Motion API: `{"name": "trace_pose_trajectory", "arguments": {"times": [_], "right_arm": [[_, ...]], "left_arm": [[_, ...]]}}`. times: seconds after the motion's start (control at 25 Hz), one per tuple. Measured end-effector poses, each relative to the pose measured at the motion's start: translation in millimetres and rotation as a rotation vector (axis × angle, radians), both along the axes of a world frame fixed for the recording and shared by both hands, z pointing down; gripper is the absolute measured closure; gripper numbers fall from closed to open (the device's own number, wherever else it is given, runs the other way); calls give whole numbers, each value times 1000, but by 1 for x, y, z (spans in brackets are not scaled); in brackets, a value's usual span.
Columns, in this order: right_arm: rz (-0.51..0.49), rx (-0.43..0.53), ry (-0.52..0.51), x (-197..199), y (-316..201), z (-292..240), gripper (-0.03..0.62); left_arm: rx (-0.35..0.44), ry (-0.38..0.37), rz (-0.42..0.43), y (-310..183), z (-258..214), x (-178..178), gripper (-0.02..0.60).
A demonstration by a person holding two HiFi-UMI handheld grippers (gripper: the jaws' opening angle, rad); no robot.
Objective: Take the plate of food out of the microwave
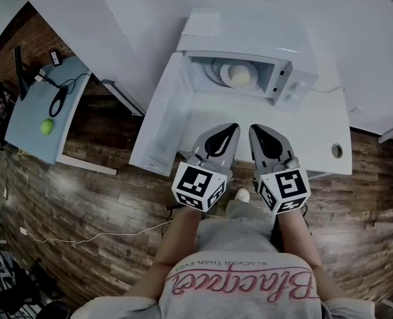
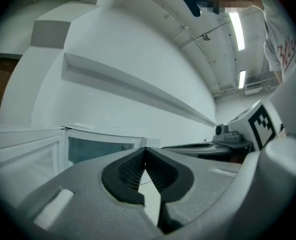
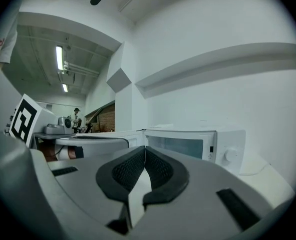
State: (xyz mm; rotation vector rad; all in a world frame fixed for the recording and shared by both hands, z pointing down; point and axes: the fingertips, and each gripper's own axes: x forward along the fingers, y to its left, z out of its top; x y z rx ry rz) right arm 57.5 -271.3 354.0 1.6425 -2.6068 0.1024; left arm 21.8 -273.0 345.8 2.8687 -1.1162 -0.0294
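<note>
While both grippers hovered over the front of the white desk point(image 1: 316, 135), there was plenty of bare top around them. Nothing sat between them and the oven, and the desk's front edge ran right under the marker cubes. Below that edge was dark wooden floor point(image 1: 83, 198), wide open on the person's left. Off to that side, well apart from the desk, stood a pale blue side table point(image 1: 30, 121) with a green ball point(image 1: 46, 126) near its front and some dark cabled bits further back.

The white microwave point(image 1: 243, 35) sat at the back of the desk against a white wall. Its door point(image 1: 163, 111) was swung fully out to the left, reaching nearly to the desk's front edge, so the left side was kinda boxed in. The right side had more room, with just a small cable hole point(image 1: 337, 151) in the top.

Left gripper point(image 1: 231, 130) and right gripper point(image 1: 257, 131) were side by side, tips aimed at the cavity. Both had their jaws closed tip to tip on nothing.

The plate point(image 1: 227, 73) was inside the microwave, with a pale round lump of food point(image 1: 241, 77) on it.
</note>
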Motion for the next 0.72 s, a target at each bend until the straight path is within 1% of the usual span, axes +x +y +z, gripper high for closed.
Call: {"name": "trace_pose_trajectory", "arguments": {"times": [0.08,0.28,0.44,0.6,0.72], "right_arm": [[-9,0,1,6,-11,-2,582],[-29,-7,0,20,-38,0,582],[-53,-10,-7,30,-58,3,582],[-70,-9,-16,40,-71,4,582],[-78,-10,-21,47,-78,5,582]], "left_arm": [[-8,3,-19,-12,0,3,575],[-8,-18,-57,-41,3,16,575],[-9,-37,-109,-64,9,22,575],[-5,-57,-153,-80,14,29,575],[-5,-52,-179,-89,15,33,575]]}}
